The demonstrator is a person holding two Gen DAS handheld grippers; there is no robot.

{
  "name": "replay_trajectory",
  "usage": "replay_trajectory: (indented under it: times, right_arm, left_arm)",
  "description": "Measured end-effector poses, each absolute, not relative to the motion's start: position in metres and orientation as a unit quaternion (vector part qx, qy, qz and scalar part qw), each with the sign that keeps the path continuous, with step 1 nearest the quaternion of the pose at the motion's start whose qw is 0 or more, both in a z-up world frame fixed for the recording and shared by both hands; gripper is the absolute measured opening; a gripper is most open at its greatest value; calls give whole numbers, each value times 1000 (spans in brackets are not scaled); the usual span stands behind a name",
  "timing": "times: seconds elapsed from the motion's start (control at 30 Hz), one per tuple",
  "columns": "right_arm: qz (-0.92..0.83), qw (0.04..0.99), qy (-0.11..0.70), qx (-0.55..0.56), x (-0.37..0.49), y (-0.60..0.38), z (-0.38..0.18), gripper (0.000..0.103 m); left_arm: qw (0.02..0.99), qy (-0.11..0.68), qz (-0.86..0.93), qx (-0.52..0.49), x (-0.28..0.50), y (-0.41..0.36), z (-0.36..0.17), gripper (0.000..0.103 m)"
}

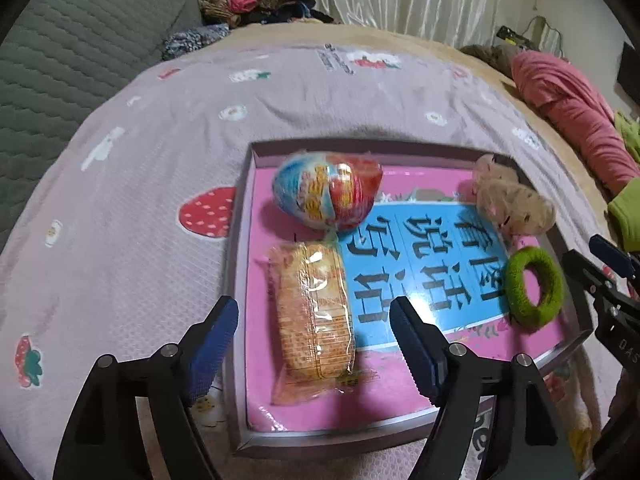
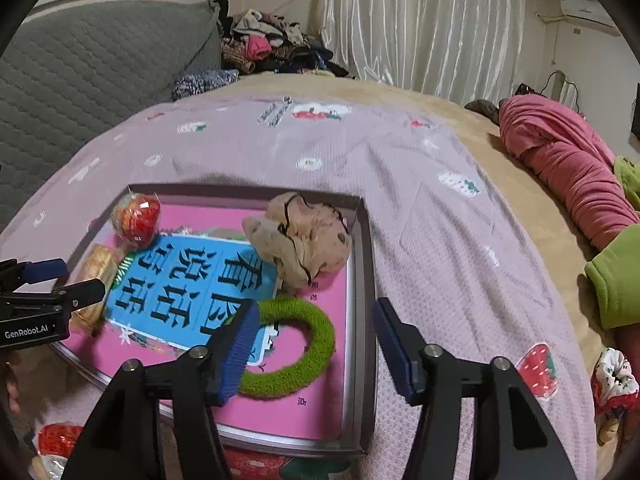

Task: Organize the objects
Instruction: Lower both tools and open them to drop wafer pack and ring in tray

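Observation:
A shallow box lid (image 1: 236, 264) with a pink and blue printed floor lies on the bed. In it lie a wrapped orange snack cake (image 1: 314, 320), a red and blue foil egg (image 1: 328, 194), a beige scrunchie (image 1: 514, 200) and a green scrunchie (image 1: 534, 288). My left gripper (image 1: 314, 340) is open, its fingers on either side of the snack cake, just above it. My right gripper (image 2: 314, 348) is open above the box's right rim (image 2: 362, 280), the green scrunchie (image 2: 304, 356) beside its left finger. The beige scrunchie (image 2: 304, 240) and egg (image 2: 136, 216) show behind.
The box rests on a lilac strawberry-print blanket (image 1: 160, 160). A pink rolled quilt (image 2: 560, 176) and green cloth (image 2: 616, 280) lie at the right. A floral scrunchie (image 2: 614, 388) lies on the blanket. A red packet (image 2: 56, 440) lies near the box's front left. Clothes pile (image 2: 268, 48) at the back.

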State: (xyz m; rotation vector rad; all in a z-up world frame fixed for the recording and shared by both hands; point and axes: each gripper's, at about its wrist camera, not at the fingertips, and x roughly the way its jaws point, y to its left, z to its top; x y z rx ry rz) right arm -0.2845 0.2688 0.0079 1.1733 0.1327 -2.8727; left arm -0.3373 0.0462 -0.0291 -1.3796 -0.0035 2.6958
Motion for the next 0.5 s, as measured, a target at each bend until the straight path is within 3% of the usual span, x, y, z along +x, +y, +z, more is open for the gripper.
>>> replay_trajectory:
  times: [0.5]
  right_arm:
    - [-952,26,34,304,-250,255,59,88]
  left_arm:
    - [51,-3,910,-412,-309,39,12,81]
